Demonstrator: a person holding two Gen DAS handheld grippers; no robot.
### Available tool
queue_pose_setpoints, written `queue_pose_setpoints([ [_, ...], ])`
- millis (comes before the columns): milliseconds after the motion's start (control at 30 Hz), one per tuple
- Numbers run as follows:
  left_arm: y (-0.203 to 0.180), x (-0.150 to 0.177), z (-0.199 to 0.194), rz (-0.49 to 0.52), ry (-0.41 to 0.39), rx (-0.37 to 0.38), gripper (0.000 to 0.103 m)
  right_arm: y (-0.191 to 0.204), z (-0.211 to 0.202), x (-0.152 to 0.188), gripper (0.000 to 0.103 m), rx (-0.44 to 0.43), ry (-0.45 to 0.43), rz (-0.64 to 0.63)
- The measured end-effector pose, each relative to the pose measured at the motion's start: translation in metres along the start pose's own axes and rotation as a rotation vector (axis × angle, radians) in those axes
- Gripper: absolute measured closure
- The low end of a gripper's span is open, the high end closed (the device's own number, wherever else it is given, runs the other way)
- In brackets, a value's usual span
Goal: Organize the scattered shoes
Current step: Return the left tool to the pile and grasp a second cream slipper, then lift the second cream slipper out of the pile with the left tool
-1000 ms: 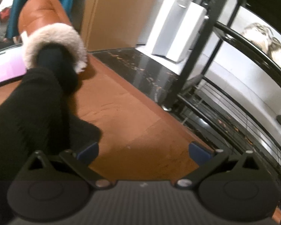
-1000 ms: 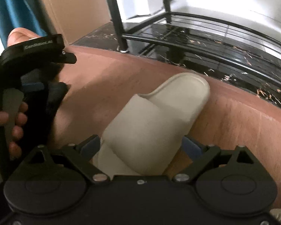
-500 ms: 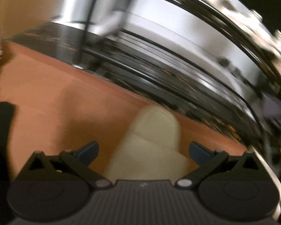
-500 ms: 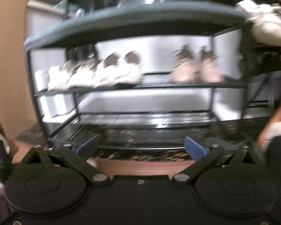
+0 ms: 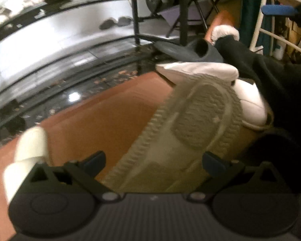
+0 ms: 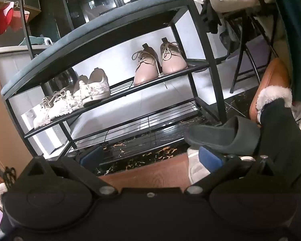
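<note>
In the left wrist view my left gripper [image 5: 153,161] is open over a white sneaker [image 5: 190,124] lying on its side, its beige sole facing me, between the fingers. A dark slide [image 5: 190,50] lies beyond it and a cream slide [image 5: 28,152] at the left. In the right wrist view my right gripper [image 6: 151,155] is open and empty, facing the black shoe rack [image 6: 130,88]. The rack's middle shelf holds pink lace-up shoes [image 6: 158,64] and white sneakers [image 6: 74,98]. The dark slide [image 6: 222,138] lies right of my right finger, with the white sneaker's toe [image 6: 194,166] under it.
The person's black-trousered leg [image 6: 281,140] and tan fur-lined boot [image 6: 273,92] stand at the right. A folding chair [image 6: 246,46] with clothes stands right of the rack. The rack's bottom shelf [image 6: 146,124] is bare wire. Brown floor mat [image 5: 102,120] lies in front.
The left gripper swung right from the boot, past the cream slide, to the white sneaker. The right gripper lifted off the cream slide and now faces the rack.
</note>
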State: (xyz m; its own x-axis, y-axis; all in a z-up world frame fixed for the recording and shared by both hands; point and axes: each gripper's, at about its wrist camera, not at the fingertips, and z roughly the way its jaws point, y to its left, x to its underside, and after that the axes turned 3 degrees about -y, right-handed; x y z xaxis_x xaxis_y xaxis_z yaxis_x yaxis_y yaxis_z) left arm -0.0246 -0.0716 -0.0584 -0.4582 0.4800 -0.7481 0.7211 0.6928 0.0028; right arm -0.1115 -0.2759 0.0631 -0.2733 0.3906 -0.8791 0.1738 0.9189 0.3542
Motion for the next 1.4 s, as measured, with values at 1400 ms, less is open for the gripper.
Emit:
queue_pose_setpoints([
  [1400,-0.025,-0.037,0.010,-0.193,-0.003,-0.126,0.001,-0.029,0.010,-0.004,0.000,0.049,0.066,0.186],
])
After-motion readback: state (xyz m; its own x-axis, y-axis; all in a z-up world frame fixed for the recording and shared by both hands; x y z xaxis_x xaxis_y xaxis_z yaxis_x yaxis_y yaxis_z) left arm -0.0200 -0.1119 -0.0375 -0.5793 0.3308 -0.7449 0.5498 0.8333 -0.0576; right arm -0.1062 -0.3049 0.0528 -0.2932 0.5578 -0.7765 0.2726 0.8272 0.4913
